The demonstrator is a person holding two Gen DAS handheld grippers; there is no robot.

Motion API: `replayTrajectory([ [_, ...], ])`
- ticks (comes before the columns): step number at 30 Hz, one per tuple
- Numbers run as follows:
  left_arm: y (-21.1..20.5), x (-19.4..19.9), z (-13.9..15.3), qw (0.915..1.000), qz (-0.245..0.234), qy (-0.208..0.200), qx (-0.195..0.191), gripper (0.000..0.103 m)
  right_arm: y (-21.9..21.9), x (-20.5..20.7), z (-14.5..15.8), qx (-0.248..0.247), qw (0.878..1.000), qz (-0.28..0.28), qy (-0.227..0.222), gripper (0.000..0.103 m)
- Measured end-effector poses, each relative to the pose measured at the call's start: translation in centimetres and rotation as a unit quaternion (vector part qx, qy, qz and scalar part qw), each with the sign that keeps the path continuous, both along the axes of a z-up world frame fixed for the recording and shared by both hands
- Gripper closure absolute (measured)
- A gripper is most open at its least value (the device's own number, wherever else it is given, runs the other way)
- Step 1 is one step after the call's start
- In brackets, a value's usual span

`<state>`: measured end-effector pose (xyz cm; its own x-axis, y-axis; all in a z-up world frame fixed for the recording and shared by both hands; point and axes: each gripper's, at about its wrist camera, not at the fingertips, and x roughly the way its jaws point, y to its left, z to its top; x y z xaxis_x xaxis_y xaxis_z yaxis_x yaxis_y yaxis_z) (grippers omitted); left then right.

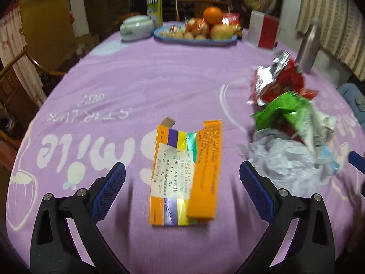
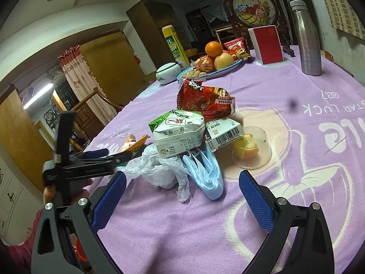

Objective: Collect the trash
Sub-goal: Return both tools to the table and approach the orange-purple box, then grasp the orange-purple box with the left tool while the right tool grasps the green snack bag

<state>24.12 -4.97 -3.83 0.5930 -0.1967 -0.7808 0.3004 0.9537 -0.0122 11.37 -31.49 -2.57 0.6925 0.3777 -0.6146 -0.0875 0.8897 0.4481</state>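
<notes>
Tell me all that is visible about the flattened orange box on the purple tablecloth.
The flattened orange box is thin cardboard, orange with purple, yellow and shiny green stripes. A white printed label is stuck on its face. Its far end is torn open, with one flap raised. It lies flat on the purple tablecloth, lengthwise between the open fingers of the left gripper, which does not touch it. The trash pile lies to its right, apart.

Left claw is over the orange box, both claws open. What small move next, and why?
Probably ease the left claw forward and down so its fingers straddle the flattened orange box, then close. The box lies flat and alone on the purple cloth, centred between the open fingers, apart from the trash pile. The right claw is open too, facing that pile.
</notes>
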Motion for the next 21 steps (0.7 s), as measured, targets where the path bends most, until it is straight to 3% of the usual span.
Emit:
replayTrajectory([
  [6, 0.9, 2.1, -1.6, 0.9973, 0.002, 0.064, -0.035, 0.007, 0.5, 0.4, 0.3, -0.015, 1.0, 0.001, -0.001, 0.006],
  [16, 1.4, 1.6, -1.4, 0.9966, 0.001, 0.059, -0.058, 0.007, 3.7, 4.4, 3.2, -0.097, 0.994, 0.027, -0.035, 0.006],
  [21, 1.7, 1.6, -1.3, 0.9958, 0.003, 0.059, -0.07, 0.007, 5.5, 7.6, 2.9, -0.152, 0.987, 0.054, -0.019, 0.006],
])
